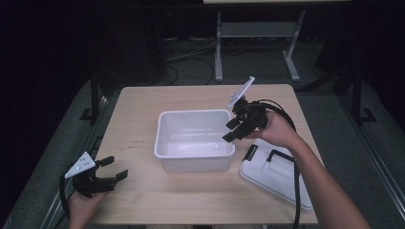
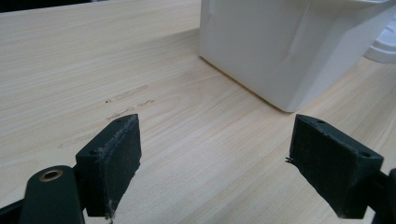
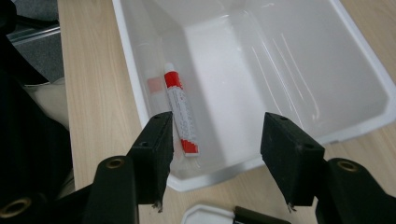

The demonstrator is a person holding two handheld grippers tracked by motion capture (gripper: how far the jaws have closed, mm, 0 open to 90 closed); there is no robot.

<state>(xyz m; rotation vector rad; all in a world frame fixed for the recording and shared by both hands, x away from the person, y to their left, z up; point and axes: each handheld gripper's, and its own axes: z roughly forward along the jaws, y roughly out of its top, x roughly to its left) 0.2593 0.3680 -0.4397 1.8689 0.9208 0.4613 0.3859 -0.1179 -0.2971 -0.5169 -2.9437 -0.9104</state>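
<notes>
A white plastic bin (image 1: 193,113) stands at the middle of the table. In the right gripper view a red and white tube (image 3: 180,109) lies flat inside the bin (image 3: 280,60), along one wall. My right gripper (image 1: 230,130) hovers over the bin's right rim, tilted down into it; its jaws (image 3: 218,126) are open and empty, with the tube below and just left of them. My left gripper (image 1: 116,168) rests low at the table's front left, open and empty (image 2: 215,135), pointing at the bin's near corner (image 2: 280,46).
The bin's white lid (image 1: 277,171), with a black handle, lies flat on the table at the front right, beside the bin. Bare wooden tabletop (image 1: 143,200) spreads left of and in front of the bin. A table frame and cables stand on the floor beyond.
</notes>
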